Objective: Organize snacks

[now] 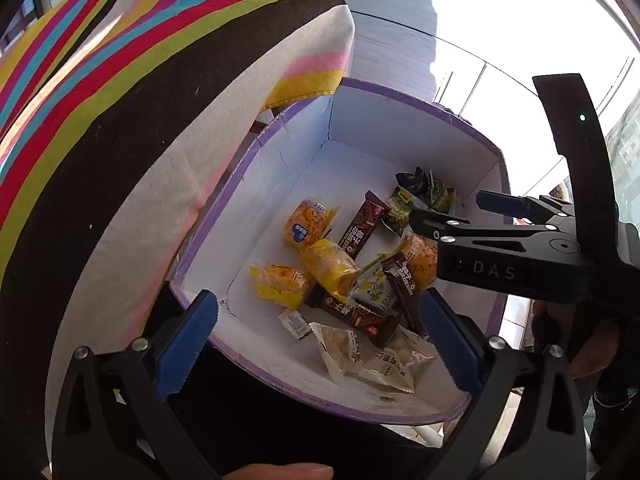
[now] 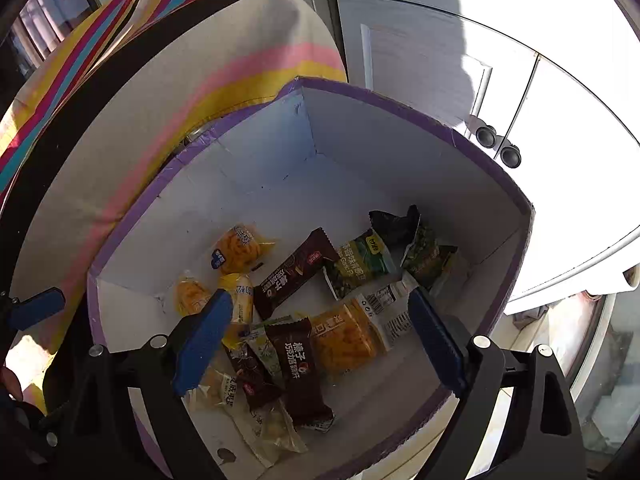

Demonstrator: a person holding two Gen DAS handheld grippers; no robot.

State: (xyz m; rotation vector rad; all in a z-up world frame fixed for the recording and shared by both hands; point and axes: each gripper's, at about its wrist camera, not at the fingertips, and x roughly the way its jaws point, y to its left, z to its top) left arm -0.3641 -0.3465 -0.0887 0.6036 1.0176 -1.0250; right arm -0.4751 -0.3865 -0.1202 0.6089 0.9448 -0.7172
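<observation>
A purple-rimmed white box (image 1: pixel 416 104) (image 2: pixel 400 112) holds several snack packs: yellow-orange cakes (image 1: pixel 306 224) (image 2: pixel 236 250), brown chocolate bars (image 1: pixel 362 224) (image 2: pixel 294 268), green packets (image 1: pixel 400 210) (image 2: pixel 362 262) and white candy bags (image 1: pixel 340 346) (image 2: pixel 256 420). My left gripper (image 1: pixel 320 336) is open and empty above the box's near edge. My right gripper (image 2: pixel 316 340) is open and empty just over the snacks. In the left wrist view it reaches in from the right (image 1: pixel 452 212).
A striped, multicoloured cushion (image 1: pixel 140 92) (image 2: pixel 160 80) leans against the box's left side. White cabinet doors with dark knobs (image 2: pixel 498 146) stand behind the box. A bright window lies to the right.
</observation>
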